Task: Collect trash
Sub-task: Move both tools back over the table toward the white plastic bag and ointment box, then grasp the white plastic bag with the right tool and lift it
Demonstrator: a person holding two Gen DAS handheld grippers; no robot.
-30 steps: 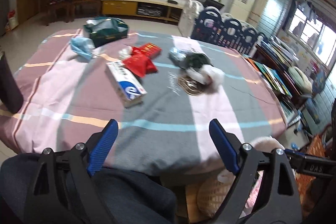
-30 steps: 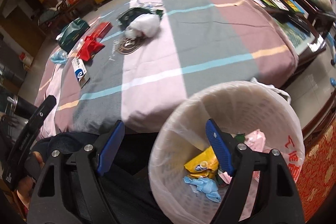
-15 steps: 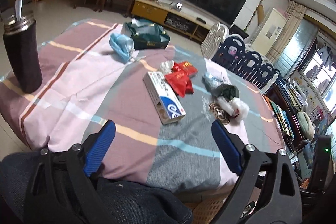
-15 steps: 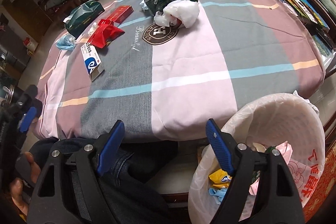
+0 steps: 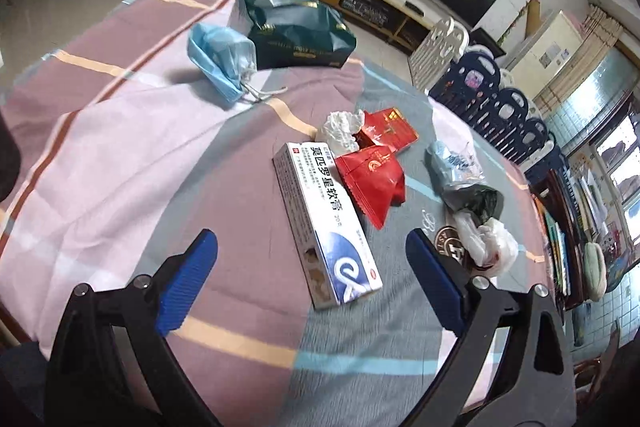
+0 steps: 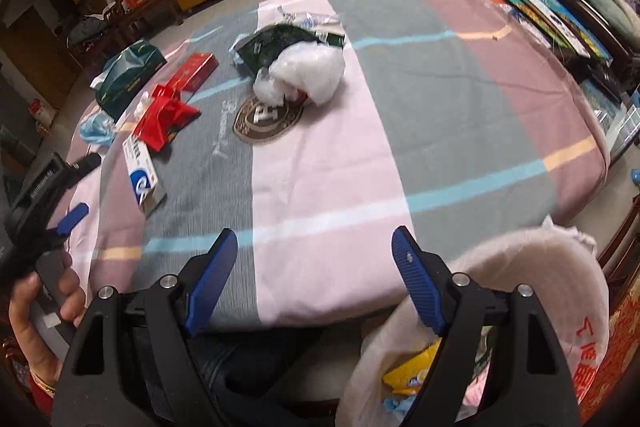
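Observation:
Trash lies scattered on the checked tablecloth [image 5: 120,155]. A white and blue ointment box [image 5: 326,223] lies straight ahead of my left gripper [image 5: 312,251], which is open and empty just short of it. Beyond the box are a red wrapper [image 5: 372,183], a red carton [image 5: 390,131], a blue face mask [image 5: 220,57], a dark green bag [image 5: 296,33] and a white plastic bag [image 5: 490,243]. My right gripper [image 6: 314,247] is open and empty over the table's near edge. The white plastic bag [image 6: 310,71] is far ahead of it. The lined bin [image 6: 532,291] sits at its lower right.
In the right wrist view a hand [image 6: 36,311] holds the left gripper [image 6: 48,199] at the left edge. A dark flask [image 5: 6,155] stands at the table's left. Blue and white chairs [image 5: 492,83] line the far side. A book-covered shelf [image 6: 560,15] flanks the table's right.
My left gripper moved forward over the table toward the ointment box, rolling as it went. My right gripper moved away from above the bin to the table's near edge.

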